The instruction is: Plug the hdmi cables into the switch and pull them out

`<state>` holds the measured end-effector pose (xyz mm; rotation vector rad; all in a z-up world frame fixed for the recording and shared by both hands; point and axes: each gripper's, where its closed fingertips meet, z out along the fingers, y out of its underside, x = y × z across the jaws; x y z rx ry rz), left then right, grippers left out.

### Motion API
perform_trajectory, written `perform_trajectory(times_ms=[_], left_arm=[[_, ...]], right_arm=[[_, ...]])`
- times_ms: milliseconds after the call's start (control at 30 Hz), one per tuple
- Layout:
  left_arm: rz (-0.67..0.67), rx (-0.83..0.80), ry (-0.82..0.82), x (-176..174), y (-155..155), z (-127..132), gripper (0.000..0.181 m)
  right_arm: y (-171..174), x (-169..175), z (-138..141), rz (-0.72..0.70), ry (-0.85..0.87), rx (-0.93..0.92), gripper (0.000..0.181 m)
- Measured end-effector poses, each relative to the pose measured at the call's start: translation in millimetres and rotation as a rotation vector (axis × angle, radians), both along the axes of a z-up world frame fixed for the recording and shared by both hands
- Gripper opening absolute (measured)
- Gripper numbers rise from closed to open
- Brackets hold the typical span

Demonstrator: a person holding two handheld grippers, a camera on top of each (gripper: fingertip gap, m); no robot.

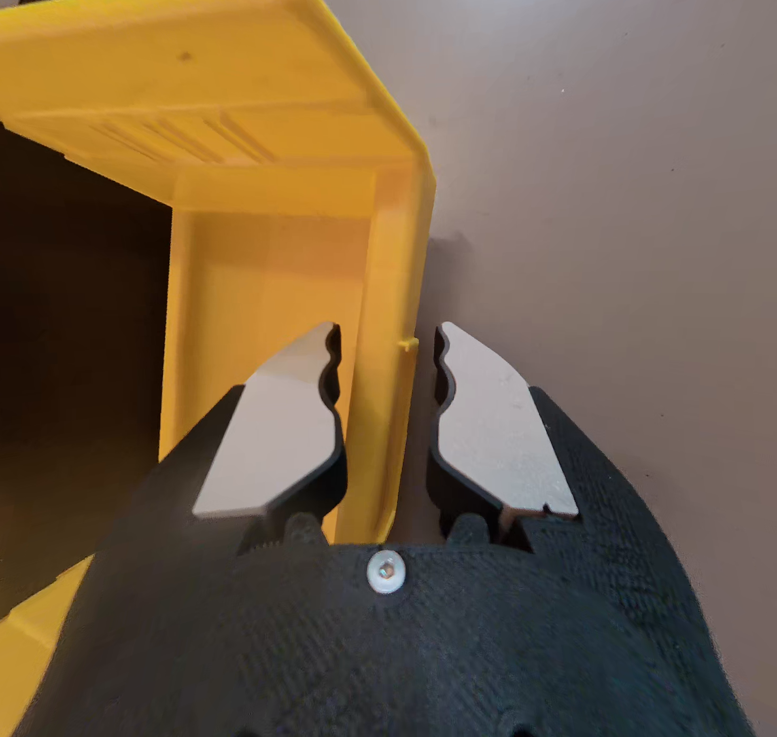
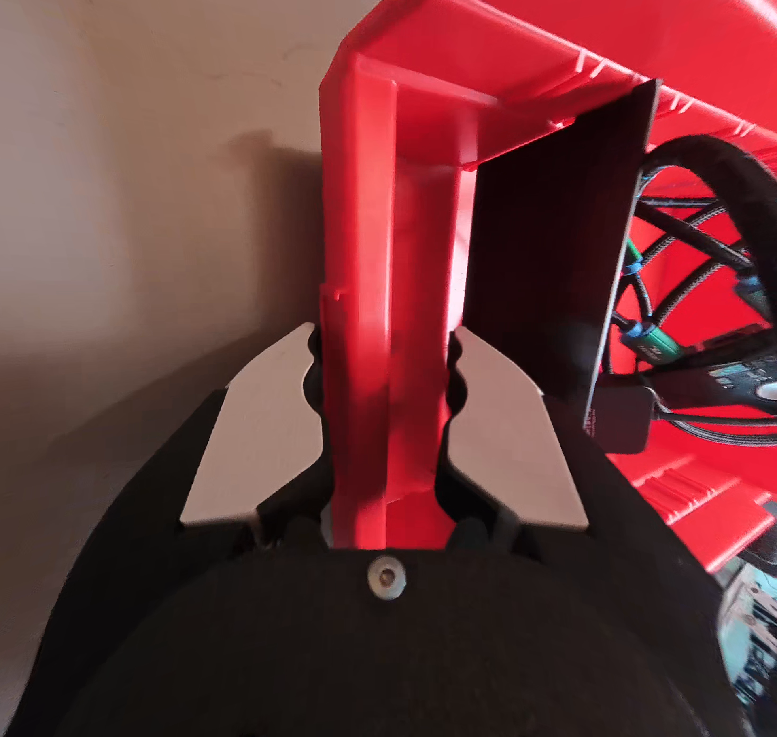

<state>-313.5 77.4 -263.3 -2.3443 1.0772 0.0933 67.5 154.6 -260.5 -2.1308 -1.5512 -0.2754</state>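
My left gripper straddles the right side wall of a yellow plastic bin. One finger is inside the bin and one outside, and a narrow gap shows beside the outer finger. My right gripper is shut on the left side wall of a red plastic bin. Inside the red bin lie black braided HDMI cables with green and blue plug ends and a small black box, seemingly the switch. The inside of the yellow bin is dark and its contents are hidden.
A black divider panel stands upright in the red bin, between the gripped wall and the cables. Both bins rest on a beige tabletop, which also shows in the right wrist view. A cluttered surface shows at the lower right edge. My right fingertips sit around 40 centimeters from my left ones.
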Motion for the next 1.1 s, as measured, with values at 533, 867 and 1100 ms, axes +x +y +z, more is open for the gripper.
perform_trajectory(times_ms=[533, 867, 1100], left_arm=[[-0.062, 0.042, 0.0, 47, 2, -2, 0.028], [-0.401, 0.086, 0.009, 190, -2, 0, 0.029], [-0.517, 0.157, -0.049, 242, 8, 9, 0.032]], right_arm=[[-33, 10, -5, 0.296, -0.042, 0.042, 0.029], [-127, 24, -3, 0.5, -0.005, 0.043, 0.029], [-176, 20, 52, 0.342, 0.36, 0.112, 0.033]])
